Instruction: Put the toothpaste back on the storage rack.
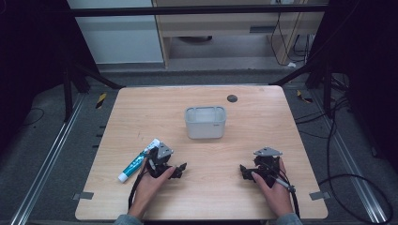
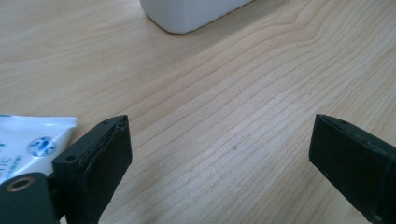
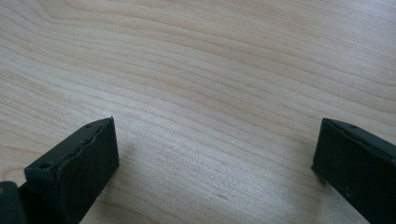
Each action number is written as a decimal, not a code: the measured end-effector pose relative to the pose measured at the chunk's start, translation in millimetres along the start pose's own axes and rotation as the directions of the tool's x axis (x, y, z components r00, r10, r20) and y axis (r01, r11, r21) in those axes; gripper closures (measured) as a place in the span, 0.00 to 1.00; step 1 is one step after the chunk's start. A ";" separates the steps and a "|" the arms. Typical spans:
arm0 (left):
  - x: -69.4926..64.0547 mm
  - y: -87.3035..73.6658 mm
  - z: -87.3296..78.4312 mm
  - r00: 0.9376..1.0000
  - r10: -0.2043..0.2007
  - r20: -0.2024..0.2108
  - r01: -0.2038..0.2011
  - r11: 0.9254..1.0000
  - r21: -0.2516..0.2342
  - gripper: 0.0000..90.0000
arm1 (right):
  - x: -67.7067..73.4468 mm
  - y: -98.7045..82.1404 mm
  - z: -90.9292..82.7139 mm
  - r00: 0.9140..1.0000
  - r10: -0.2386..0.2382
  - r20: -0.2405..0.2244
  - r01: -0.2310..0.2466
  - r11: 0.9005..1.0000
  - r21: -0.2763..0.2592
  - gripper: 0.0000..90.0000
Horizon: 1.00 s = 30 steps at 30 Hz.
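Observation:
On the wooden table [image 1: 141, 108] my left gripper [image 1: 168, 164] rests low near the front, held by a hand. Its jaws stand wide open with only bare wood between them [image 2: 219, 149]. A white and blue toothpaste tube [image 1: 138, 161] lies just to its left, its flat end beside the left jaw [image 2: 32, 140] and apart from it. A white translucent tub [image 1: 205, 123] stands at the table's middle, farther ahead [image 2: 191, 14]. My right gripper [image 1: 254, 169] sits low at the front right, held by the other hand. It is open over bare wood [image 3: 215, 158].
A small dark round hole [image 1: 232, 98] marks the table's far edge. Cables [image 1: 342, 178] trail over the floor to the right. Metal frame legs [image 1: 70, 93] stand at the far corners, and a cabinet [image 1: 225, 28] lies beyond the table.

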State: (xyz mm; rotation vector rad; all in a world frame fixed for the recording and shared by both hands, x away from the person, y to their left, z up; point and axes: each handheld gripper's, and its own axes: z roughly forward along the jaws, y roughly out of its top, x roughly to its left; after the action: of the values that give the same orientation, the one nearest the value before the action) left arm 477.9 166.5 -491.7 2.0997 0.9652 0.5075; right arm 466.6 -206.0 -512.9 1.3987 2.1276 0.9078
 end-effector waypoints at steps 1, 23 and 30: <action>0.0 0.0 0.0 1.000 0.000 0.000 0.000 1.000 0.000 0.06 | 0.0 0.0 0.0 1.000 0.000 0.000 0.000 1.000 0.000 0.00; 50.0 38.1 -54.0 0.993 0.050 -0.109 -0.033 0.988 0.149 0.08 | 0.6 0.6 -0.2 1.000 0.020 0.005 -0.020 1.000 0.002 0.00; 83.2 48.8 -61.6 0.990 0.037 -0.134 -0.001 0.966 0.260 0.14 | 0.6 0.6 -0.2 1.000 0.020 0.005 -0.020 1.000 0.002 0.00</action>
State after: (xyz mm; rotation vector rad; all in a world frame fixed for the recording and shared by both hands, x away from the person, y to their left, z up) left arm 516.1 238.8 -411.5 2.3330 1.1438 0.5677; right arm 466.6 -205.3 -512.4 1.4243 2.1152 0.9088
